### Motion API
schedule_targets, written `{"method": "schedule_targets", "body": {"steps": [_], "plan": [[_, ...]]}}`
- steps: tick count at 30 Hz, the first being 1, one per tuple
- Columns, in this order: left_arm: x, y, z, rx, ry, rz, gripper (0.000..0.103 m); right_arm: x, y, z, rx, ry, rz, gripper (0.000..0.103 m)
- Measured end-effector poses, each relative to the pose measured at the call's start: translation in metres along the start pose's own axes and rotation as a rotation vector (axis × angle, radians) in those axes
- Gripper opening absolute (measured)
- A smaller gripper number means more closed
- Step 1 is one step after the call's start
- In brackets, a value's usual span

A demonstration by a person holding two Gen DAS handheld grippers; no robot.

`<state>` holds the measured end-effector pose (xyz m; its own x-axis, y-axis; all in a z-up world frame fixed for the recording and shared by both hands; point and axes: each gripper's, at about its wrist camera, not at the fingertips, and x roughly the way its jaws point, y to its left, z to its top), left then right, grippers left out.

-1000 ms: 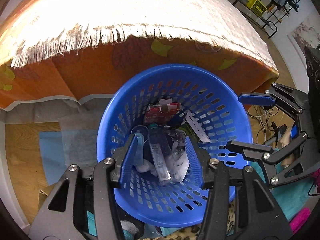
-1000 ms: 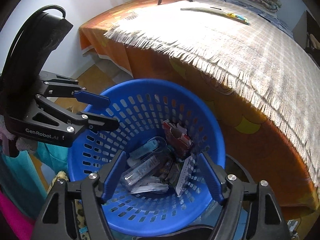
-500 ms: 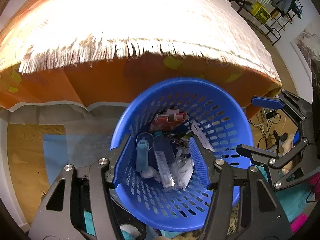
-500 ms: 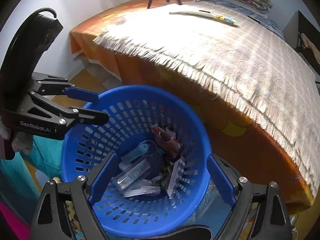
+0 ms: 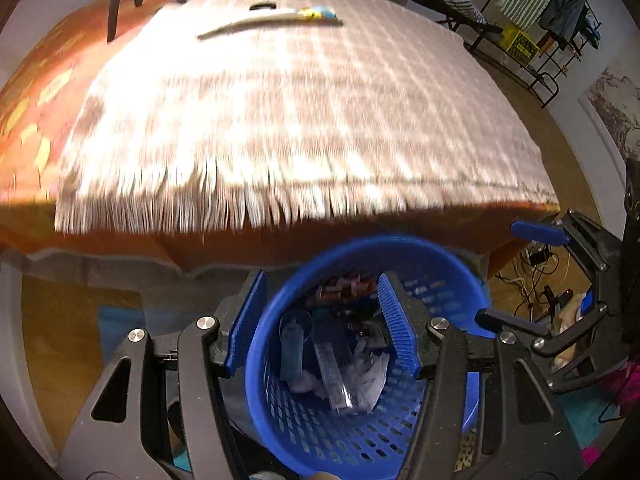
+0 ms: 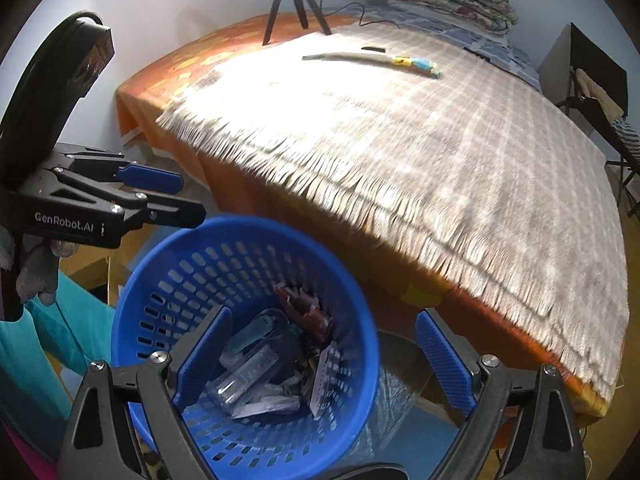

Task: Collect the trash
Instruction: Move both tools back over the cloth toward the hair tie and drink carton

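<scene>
Trash fills the bottom of a round blue perforated plastic basket [image 5: 360,432], which stands on the floor just beside the foot of a bed. Inside lie a clear plastic bottle [image 6: 246,378], a teal-capped tube [image 5: 292,350], a red and white crumpled packet [image 6: 306,308], a white perforated strip [image 6: 324,376] and some crumpled white paper [image 5: 368,372], all heaped together and touching. The left gripper [image 5: 322,324] hangs over the basket with its blue ribbed fingers [image 5: 396,322] spread apart and nothing between them; one finger sits outside the rim on the left in the left wrist view, the other over the basket's inside. The right gripper [image 6: 324,356] is also spread wide and empty, one finger over the basket's inside and the other outside its rim toward the bed. Each gripper shows in the other's camera, at the side of the basket. The bed carries an orange patterned sheet [image 6: 168,64] with a beige checked fringed blanket [image 6: 440,152] over it, the fringe hanging over the edge above the basket. Far up on the blanket lies a long thin pale stick-like item with a yellow and blue end [image 6: 372,58], well apart from both grippers; what it is I cannot tell. A black tripod [image 6: 296,0] stands on the bed behind it.
</scene>
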<state>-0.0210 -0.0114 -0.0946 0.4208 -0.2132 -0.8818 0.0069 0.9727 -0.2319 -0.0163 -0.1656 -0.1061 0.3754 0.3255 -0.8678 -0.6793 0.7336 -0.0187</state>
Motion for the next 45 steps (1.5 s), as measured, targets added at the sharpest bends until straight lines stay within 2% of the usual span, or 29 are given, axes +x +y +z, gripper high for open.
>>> {"method": "schedule_targets", "body": {"steps": [14,23,30,36,40,45], "plan": [[-0.017,0.006,0.066,0.026,-0.097,0.017,0.060,-0.009,-0.017,0.029,0.039,-0.052,0.025,0.095],[-0.011,0.021,0.133,0.032,-0.138,0.002,0.060,-0.011,-0.036,0.054,0.046,-0.118,0.003,0.095],[0.002,0.054,0.196,-0.036,-0.181,-0.011,0.060,-0.005,-0.054,0.079,0.054,-0.159,0.001,0.095],[0.011,0.088,0.224,-0.096,-0.191,-0.005,0.060,0.010,-0.073,0.112,0.070,-0.134,-0.020,0.095],[0.017,0.097,0.239,-0.077,-0.196,0.022,0.060,0.020,-0.095,0.146,0.141,-0.133,0.024,0.095],[0.039,0.098,0.265,-0.022,-0.181,0.047,0.059,0.035,-0.113,0.190,0.191,-0.156,0.032,0.094]]}}
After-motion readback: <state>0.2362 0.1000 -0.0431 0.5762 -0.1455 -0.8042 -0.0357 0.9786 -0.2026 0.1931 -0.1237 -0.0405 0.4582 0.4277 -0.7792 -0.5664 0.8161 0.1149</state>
